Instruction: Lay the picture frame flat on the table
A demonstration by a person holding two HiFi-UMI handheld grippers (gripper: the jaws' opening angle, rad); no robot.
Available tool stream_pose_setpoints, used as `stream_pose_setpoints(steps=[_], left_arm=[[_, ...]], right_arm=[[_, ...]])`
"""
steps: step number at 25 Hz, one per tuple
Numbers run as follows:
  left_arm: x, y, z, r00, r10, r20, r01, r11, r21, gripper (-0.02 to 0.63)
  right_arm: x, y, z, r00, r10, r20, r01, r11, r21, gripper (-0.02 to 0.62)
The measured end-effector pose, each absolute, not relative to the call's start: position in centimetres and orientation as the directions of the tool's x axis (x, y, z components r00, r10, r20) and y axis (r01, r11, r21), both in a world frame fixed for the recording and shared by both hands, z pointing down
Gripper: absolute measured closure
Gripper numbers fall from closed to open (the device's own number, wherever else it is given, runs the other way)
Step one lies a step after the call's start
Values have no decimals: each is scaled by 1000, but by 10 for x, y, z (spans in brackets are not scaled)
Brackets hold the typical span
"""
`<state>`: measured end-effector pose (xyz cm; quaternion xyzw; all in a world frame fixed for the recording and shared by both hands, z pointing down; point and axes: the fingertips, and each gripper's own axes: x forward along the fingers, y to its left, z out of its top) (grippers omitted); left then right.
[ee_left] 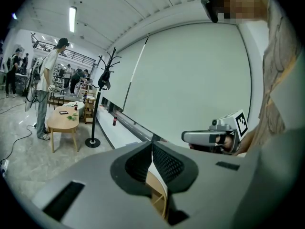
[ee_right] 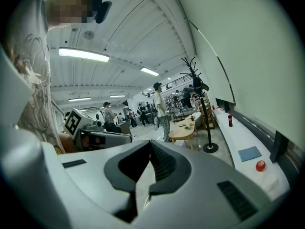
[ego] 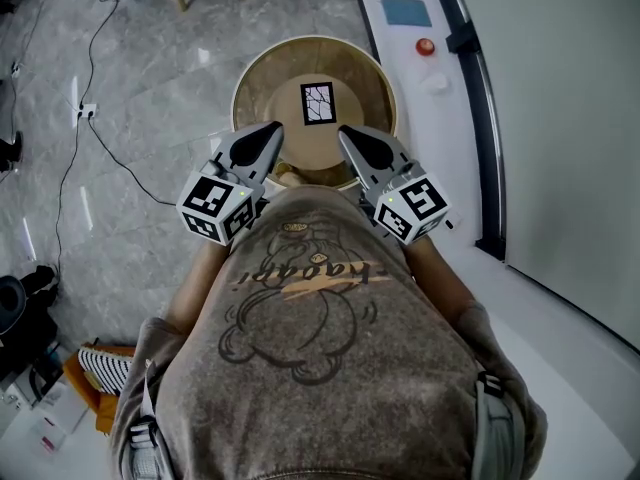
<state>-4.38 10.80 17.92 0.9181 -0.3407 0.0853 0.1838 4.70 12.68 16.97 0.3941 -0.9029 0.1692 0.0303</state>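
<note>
The round wooden tabletop spreads ahead of and below both tools, its near rim just under their tips. The left tool and right tool hang side by side there, each clenched on nothing. The picture frame sits near the tabletop's middle, ahead of both tools and between them; from above I cannot tell whether it stands propped or lies flat. If it stands, one tool should open, take the top edge and tip it down slowly, while the other steadies the foot against sliding.
</note>
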Motion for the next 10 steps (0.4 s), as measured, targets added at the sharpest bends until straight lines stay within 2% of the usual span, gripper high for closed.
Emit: stream_pose_setpoints(steps=[10], left_arm=[[-53, 114, 180, 743, -605, 287, -669, -688, 282, 586]], right_arm=[[39, 131, 172, -703, -685, 193, -708, 648, -280, 575]])
